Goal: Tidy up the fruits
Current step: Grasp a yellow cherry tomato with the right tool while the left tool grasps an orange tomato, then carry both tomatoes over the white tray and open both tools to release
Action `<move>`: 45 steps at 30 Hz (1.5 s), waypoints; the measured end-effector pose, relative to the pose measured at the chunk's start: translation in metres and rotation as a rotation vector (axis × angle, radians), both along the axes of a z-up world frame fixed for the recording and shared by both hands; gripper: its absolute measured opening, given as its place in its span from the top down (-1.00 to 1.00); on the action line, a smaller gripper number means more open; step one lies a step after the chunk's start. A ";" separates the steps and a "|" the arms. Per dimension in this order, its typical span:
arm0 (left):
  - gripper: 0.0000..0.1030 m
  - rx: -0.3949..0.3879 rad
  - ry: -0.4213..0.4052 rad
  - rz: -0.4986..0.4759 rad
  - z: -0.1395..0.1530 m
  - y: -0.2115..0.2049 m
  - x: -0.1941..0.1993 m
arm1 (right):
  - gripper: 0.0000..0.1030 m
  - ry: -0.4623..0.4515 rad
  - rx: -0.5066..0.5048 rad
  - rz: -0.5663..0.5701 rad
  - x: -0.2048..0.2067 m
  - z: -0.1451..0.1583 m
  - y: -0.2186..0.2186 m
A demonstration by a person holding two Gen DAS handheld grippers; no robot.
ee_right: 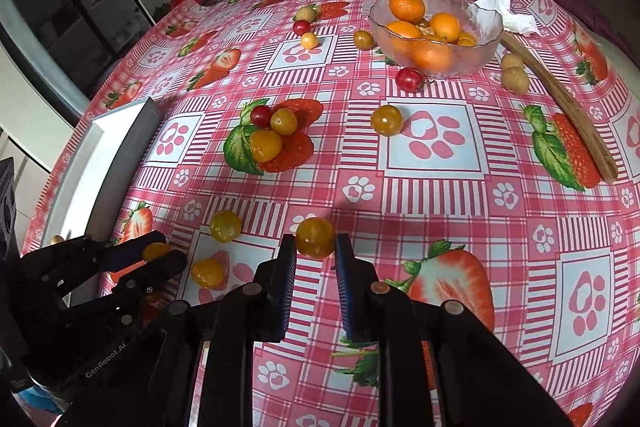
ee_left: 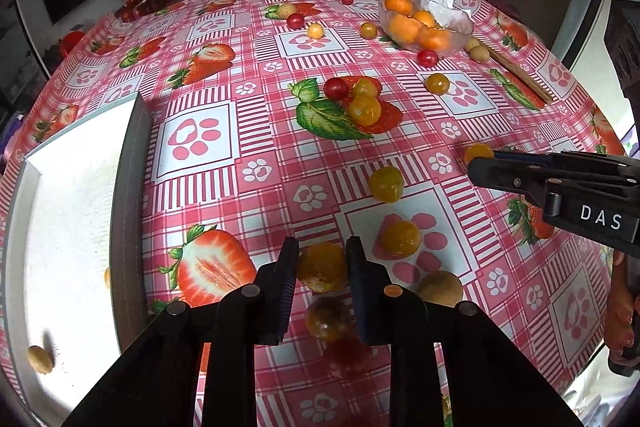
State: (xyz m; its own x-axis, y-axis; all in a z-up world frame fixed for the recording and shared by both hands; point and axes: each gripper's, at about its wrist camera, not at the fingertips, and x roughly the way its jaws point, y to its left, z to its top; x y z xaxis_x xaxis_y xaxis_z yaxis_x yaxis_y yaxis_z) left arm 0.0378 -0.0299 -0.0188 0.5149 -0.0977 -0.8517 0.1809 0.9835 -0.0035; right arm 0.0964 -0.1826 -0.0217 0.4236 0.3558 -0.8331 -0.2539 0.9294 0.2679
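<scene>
1. The left claw (ee_left: 322,269) is clamped on a small round orange-yellow tomato (ee_left: 322,267), its two black fingers pressed to either side, just above the tabletop (ee_left: 256,131) with its pink-checked strawberry-and-paw-print cloth.
2. The right claw (ee_right: 316,253) sits low over the cloth with a second yellow cherry tomato (ee_right: 315,237) at its fingertips; the fingers flank it, but I cannot tell whether they are actually pinching it.
3. A shallow white rectangular tray with a grey rim (ee_left: 132,187) lies by the left claw, holding one small tan fruit (ee_left: 39,359) near its corner.
4. More yellow and red cherry tomatoes are scattered around; three cluster on a printed strawberry (ee_right: 276,133) mid-table.
5. A clear glass bowl of oranges (ee_right: 436,35) stands at the far side, with a crumpled white tissue (ee_right: 508,13) touching its rim and a long wooden utensil (ee_right: 560,107) beside it.
</scene>
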 end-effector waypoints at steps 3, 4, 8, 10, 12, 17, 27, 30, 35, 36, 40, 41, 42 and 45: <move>0.49 -0.011 -0.013 0.015 0.008 0.005 -0.005 | 0.59 0.004 0.022 -0.014 -0.008 0.002 -0.008; 0.49 -0.013 -0.019 0.019 0.010 0.006 -0.007 | 0.59 0.008 0.030 -0.017 -0.010 0.003 -0.010; 0.49 -0.025 -0.046 0.032 0.022 0.015 -0.015 | 0.59 0.023 0.047 -0.022 -0.016 0.004 -0.013; 0.49 -0.029 -0.057 0.041 0.027 0.021 -0.019 | 0.59 0.022 0.046 -0.023 -0.018 0.005 -0.012; 0.49 -0.033 -0.066 0.052 0.031 0.027 -0.024 | 0.58 0.018 0.047 -0.022 -0.020 0.007 -0.011; 0.49 -0.037 -0.082 0.095 0.037 0.049 -0.037 | 0.58 0.011 0.047 -0.005 -0.025 0.014 -0.001; 0.49 -0.051 -0.111 0.203 0.039 0.105 -0.065 | 0.58 -0.007 0.038 0.067 -0.034 0.028 0.042; 0.49 -0.058 -0.118 0.243 0.039 0.126 -0.073 | 0.58 -0.009 0.039 0.101 -0.037 0.032 0.062; 0.49 -0.061 -0.120 0.307 0.035 0.157 -0.082 | 0.58 -0.012 0.037 0.172 -0.042 0.038 0.102; 0.49 -0.060 -0.117 0.319 0.034 0.163 -0.083 | 0.58 -0.013 0.034 0.188 -0.043 0.039 0.111; 0.49 -0.067 -0.118 0.358 0.031 0.183 -0.077 | 0.58 -0.016 0.026 0.245 -0.043 0.042 0.145; 0.49 -0.065 -0.120 0.366 0.031 0.187 -0.074 | 0.58 -0.016 0.029 0.255 -0.042 0.043 0.153; 0.49 -0.063 -0.122 0.375 0.031 0.192 -0.070 | 0.58 -0.015 0.033 0.265 -0.040 0.044 0.162; 0.49 -0.062 -0.121 0.403 0.029 0.206 -0.059 | 0.58 -0.005 0.038 0.293 -0.033 0.047 0.186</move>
